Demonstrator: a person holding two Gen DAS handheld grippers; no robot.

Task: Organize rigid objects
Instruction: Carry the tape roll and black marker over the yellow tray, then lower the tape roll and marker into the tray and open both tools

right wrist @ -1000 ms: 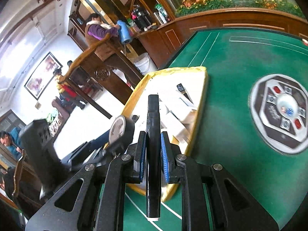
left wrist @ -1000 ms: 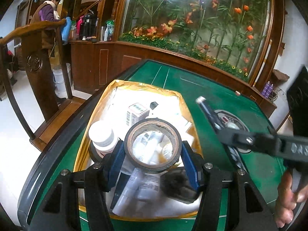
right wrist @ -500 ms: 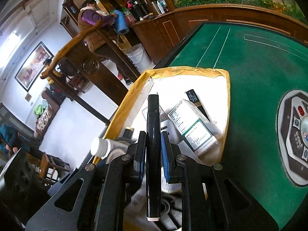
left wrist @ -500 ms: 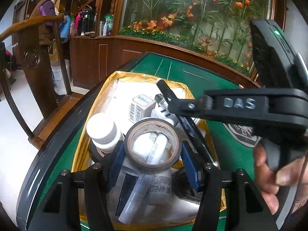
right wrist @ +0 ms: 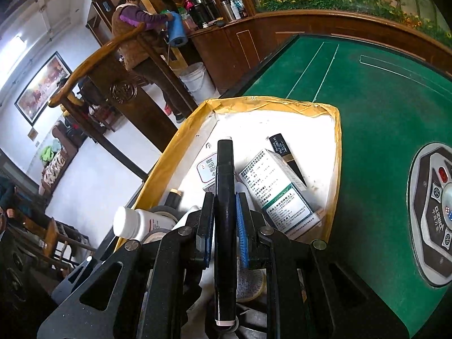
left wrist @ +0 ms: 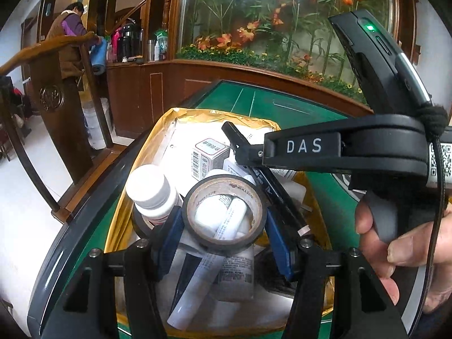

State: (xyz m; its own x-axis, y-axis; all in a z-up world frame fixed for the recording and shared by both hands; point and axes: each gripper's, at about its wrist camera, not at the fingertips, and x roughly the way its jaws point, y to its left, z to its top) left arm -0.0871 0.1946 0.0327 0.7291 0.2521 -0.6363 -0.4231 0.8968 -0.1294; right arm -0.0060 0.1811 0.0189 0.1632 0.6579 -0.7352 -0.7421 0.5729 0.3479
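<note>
My left gripper [left wrist: 224, 226] is shut on a black tape roll [left wrist: 248, 195], held over a yellow-rimmed white box [left wrist: 147, 152]. My right gripper [right wrist: 224, 212] is shut on a black marker pen [right wrist: 225, 197] and holds it over the same box [right wrist: 336, 147]; the gripper and pen also show in the left wrist view [left wrist: 254, 155]. In the box lie a white bottle [left wrist: 152, 195], small medicine cartons [left wrist: 209, 155], white tubes [left wrist: 203, 271] and a green-and-white carton [right wrist: 279, 195].
The box stands on a green mahjong table [right wrist: 381, 107] near its dark left edge [left wrist: 84, 220]. A round control panel [right wrist: 435, 214] sits at the table's centre. A wooden chair [left wrist: 56, 99] and a person [right wrist: 135, 34] are beyond the left edge.
My right gripper has moved left with the marker, from over the green felt to over the box. My left gripper with the tape roll has stayed over the box.
</note>
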